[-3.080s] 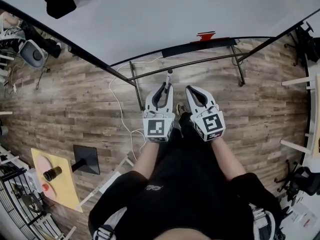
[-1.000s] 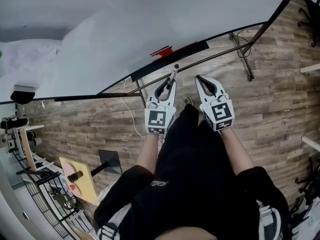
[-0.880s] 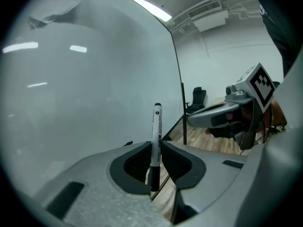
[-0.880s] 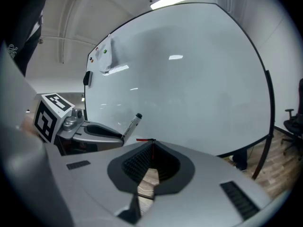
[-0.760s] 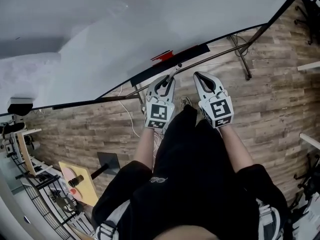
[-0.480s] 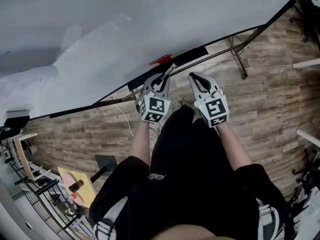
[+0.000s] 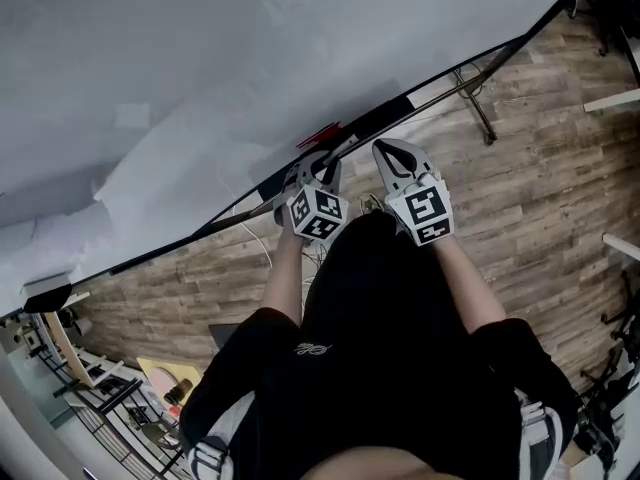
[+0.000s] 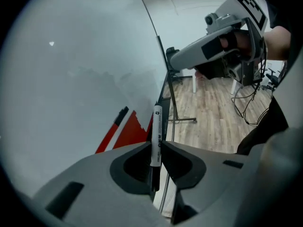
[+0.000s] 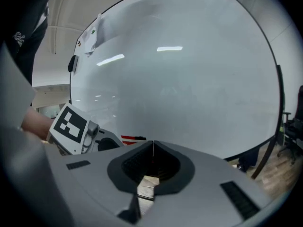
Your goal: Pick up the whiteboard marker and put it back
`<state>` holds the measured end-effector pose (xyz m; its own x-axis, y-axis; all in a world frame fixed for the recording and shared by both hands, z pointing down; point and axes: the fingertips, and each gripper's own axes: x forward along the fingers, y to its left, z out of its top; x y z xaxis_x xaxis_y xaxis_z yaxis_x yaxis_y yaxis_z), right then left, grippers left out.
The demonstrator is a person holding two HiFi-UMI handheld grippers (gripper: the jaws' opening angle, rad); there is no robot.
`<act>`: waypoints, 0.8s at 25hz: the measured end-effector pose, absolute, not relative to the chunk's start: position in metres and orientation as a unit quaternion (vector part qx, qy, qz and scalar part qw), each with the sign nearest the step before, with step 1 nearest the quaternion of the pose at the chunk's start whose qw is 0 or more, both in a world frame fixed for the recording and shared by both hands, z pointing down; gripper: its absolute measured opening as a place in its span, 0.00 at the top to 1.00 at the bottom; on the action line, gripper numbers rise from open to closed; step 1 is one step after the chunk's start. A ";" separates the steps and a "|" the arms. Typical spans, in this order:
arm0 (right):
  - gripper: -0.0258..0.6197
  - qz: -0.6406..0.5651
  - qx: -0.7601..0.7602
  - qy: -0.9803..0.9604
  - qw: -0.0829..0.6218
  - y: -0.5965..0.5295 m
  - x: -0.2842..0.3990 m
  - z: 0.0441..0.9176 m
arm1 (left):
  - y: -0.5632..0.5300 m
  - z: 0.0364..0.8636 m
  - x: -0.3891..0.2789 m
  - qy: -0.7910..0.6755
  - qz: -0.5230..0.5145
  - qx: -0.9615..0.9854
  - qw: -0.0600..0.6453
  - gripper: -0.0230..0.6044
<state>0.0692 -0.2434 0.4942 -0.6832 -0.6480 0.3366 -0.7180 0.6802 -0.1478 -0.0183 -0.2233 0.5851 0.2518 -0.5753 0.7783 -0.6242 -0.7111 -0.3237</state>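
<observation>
we hold the whiteboard marker (image 8: pixel 156 126) clamped between the jaws of our left gripper (image 8: pixel 156 145), its end pointing at the whiteboard's (image 8: pixel 80 79) lower edge, beside a red object (image 8: pixel 129 134). our right gripper (image 9: pixel 152 144) hangs alongside, jaws pressed together, empty.

Office or lab room: big whiteboard (image 7: pixel 200 68) on metal stand (image 7: pixel 470 90), wood-plank floor (image 7: pixel 540 198), wire shelving (image 7: pixel 100 400).

A large whiteboard (image 7: pixel 200 88) on a dark metal stand (image 7: pixel 476 105) stands over a wood-plank floor (image 7: pixel 545 178).
</observation>
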 end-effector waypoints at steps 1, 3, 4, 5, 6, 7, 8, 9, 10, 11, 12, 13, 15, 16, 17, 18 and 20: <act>0.96 0.136 0.381 -0.905 0.129 -0.247 0.071 0.494 | -0.225 0.591 -0.019 -0.373 0.486 0.790 0.028 0.86; 0.96 0.138 0.390 -0.902 0.128 -0.252 0.074 0.494 | -0.226 0.602 -0.021 -0.359 0.501 0.787 0.029 0.86; 0.96 0.138 0.392 -0.900 0.128 -0.254 0.075 0.494 | -0.227 0.606 -0.021 -0.352 0.509 0.785 0.027 0.86; 0.96 0.139 0.395 -0.899 0.128 -0.256 0.076 0.494 | -0.228 0.609 -0.021 -0.346 0.516 0.783 0.025 0.86; 0.96 0.139 0.396 -0.898 0.129 -0.258 0.077 0.495 | -0.228 0.612 -0.020 -0.341 0.521 0.782 0.024 0.86; 0.96 0.140 0.398 -0.897 0.130 -0.259 0.078 0.496 | -0.229 0.614 -0.020 -0.337 0.527 0.780 0.022 0.86; 0.96 0.140 0.400 -0.896 0.131 -0.259 0.079 0.498 | -0.230 0.616 -0.020 -0.334 0.531 0.778 0.019 0.86; 0.96 0.141 0.401 -0.895 0.132 -0.260 0.079 0.500 | -0.231 0.618 -0.019 -0.330 0.536 0.777 0.016 0.86; 0.96 0.141 0.402 -0.895 0.134 -0.260 0.079 0.502 | -0.231 0.619 -0.019 -0.327 0.540 0.775 0.014 0.86; 0.96 0.142 0.401 -0.895 0.134 -0.260 0.078 0.502 | -0.232 0.622 -0.020 -0.324 0.544 0.774 0.013 0.86; 0.96 0.142 0.399 -0.896 0.134 -0.260 0.077 0.503 | -0.232 0.624 -0.020 -0.322 0.547 0.772 0.014 0.86; 0.96 0.142 0.396 -0.897 0.133 -0.260 0.075 0.502 | -0.232 0.627 -0.020 -0.320 0.551 0.771 0.016 0.86; 0.96 0.144 0.390 -0.900 0.133 -0.259 0.071 0.501 | -0.231 0.632 -0.021 -0.317 0.557 0.767 0.020 0.86; 0.96 0.145 0.387 -0.901 0.133 -0.257 0.069 0.501 | -0.230 0.634 -0.021 -0.316 0.559 0.766 0.022 0.86; 0.96 0.145 0.384 -0.902 0.134 -0.256 0.068 0.501 | -0.230 0.635 -0.021 -0.316 0.560 0.765 0.024 0.86; 0.96 0.145 0.381 -0.903 0.134 -0.255 0.067 0.500 | -0.230 0.635 -0.022 -0.317 0.560 0.765 0.026 0.86; 0.96 0.144 0.377 -0.905 0.135 -0.254 0.065 0.501 | -0.230 0.634 -0.022 -0.319 0.558 0.766 0.030 0.86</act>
